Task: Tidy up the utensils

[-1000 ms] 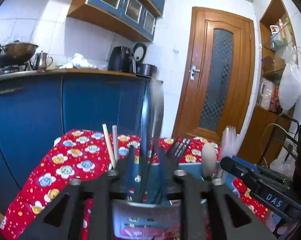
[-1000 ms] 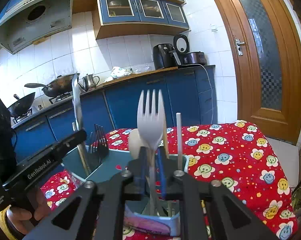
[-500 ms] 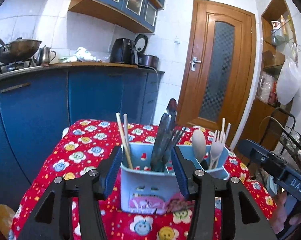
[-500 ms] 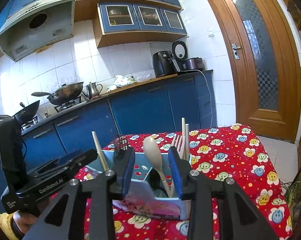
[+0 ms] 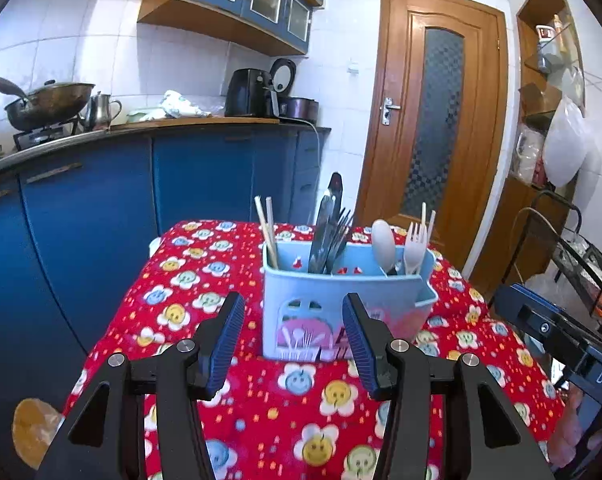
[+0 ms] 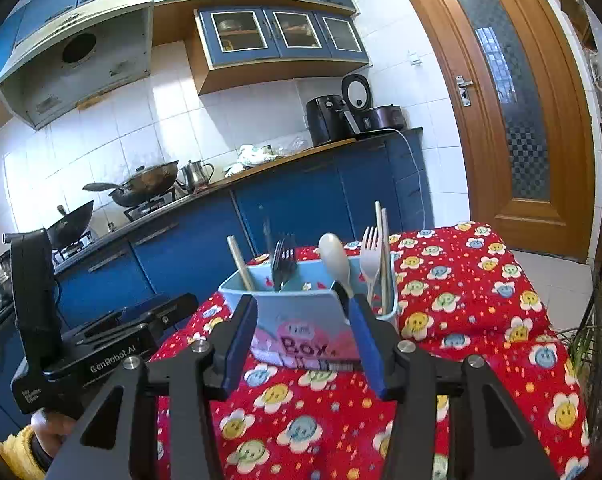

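A light blue utensil holder [image 5: 341,300] [image 6: 297,316] stands on the red flowered tablecloth [image 5: 205,288]. It holds wooden chopsticks [image 5: 266,232], a dark knife and dark forks [image 5: 329,236], a white spoon [image 5: 383,244] and a white fork [image 5: 415,246]. In the right wrist view I see the dark fork [image 6: 283,262], the spoon [image 6: 333,258] and the white fork [image 6: 369,256]. My left gripper [image 5: 293,340] is open and empty, just in front of the holder. My right gripper [image 6: 305,344] is open and empty, also in front of it.
Blue kitchen cabinets [image 5: 101,200] run behind the table, with a wok [image 5: 49,104] and kettle on the counter. A wooden door [image 5: 433,140] stands at the back right. A wire rack [image 5: 573,248] is at the right. The table's left edge drops beside the cabinets.
Both grippers let go of their utensils, opened, and pulled back from the holder. The knife and the white fork now stand in the holder.
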A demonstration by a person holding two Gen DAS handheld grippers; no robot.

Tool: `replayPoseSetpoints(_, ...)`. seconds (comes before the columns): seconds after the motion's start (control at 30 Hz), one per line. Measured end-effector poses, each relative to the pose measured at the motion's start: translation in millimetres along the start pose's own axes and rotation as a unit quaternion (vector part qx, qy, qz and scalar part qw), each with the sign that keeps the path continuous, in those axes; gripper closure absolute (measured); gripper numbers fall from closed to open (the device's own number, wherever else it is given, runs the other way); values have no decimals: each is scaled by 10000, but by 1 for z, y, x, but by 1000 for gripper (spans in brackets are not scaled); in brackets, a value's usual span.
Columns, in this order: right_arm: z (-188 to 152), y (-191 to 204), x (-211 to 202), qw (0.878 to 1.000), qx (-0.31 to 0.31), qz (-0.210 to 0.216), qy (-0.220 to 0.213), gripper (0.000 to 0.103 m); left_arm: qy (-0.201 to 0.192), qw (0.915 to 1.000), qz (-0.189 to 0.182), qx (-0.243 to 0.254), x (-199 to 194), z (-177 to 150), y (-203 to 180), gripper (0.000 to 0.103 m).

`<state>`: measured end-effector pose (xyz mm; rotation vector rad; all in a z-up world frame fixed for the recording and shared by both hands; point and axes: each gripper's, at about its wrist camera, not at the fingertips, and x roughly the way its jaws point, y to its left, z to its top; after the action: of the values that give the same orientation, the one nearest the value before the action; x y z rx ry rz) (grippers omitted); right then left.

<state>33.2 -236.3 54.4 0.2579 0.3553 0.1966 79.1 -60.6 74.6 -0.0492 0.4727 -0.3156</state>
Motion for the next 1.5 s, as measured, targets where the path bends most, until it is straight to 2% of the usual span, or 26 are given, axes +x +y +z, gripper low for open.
replayPoseSetpoints(0.27,-23,16,-25,9999,-78,-97,-65,44,170,9998,101,-16,-22,-28,10,43)
replayPoseSetpoints(0.47,-45,20,-32,9996,-92,-279,-8,33,265,9992,259,-144,-24,-46,20,32)
replayPoseSetpoints(0.57,-53,21,-32,9990,-96,-424,29,23,306,9987,379,-146,-22,-53,23,28)
replayPoseSetpoints(0.8,-72,19,-29,9969,-261,-739,97,8,466,9970,579,-211,-13,-69,29,26)
replayPoseSetpoints(0.93,-81,14,-27,9960,-284,-840,119,3,545,9962,627,-250,-6,-77,32,26)
replayPoseSetpoints(1.13,-90,6,-20,9950,-166,-962,230,2,585,9956,706,-181,-2,-83,31,26)
replayPoseSetpoints(1.5,-91,-2,-22,9954,56,-933,220,2,396,9958,815,-128,-8,-83,28,26)
